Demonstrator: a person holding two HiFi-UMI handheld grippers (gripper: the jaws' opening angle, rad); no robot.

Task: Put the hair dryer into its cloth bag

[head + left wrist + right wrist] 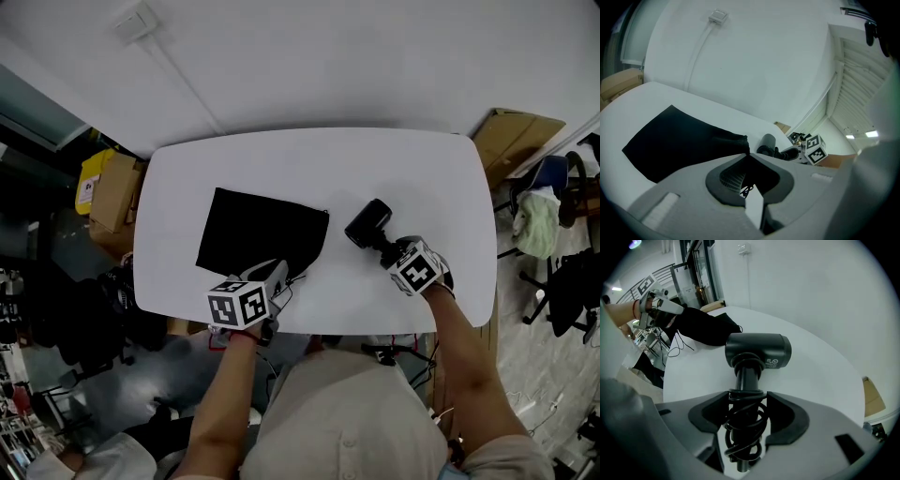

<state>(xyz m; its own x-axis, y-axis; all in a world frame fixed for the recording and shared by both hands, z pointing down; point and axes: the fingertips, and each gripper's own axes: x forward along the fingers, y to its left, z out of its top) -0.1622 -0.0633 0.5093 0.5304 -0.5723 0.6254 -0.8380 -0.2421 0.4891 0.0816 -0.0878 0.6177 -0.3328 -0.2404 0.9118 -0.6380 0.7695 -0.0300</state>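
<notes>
Hidden: the left gripper (747, 155) has its tips pressed together on the near right corner of the cloth bag (262, 234). Which part of the cloth is pinched we cannot make out, as the jaws cover it.

The bag's mouth is not distinguishable. The rest of the bag lies flat on the white table (281, 159).

The hair dryer (758, 350) is right of the bag, head toward the far left. Its handle is buried under the coiled cord (743, 423). We cannot tell whether the head rests on the table.

The right gripper (743, 401) is clamped on that wrapped handle. Both hands are mostly hidden behind the marker cubes.

Pose: the left forearm (220, 394) and right forearm (464, 347) reach out from the near edge. The left gripper is tilted gently down and the right steeply down.
</notes>
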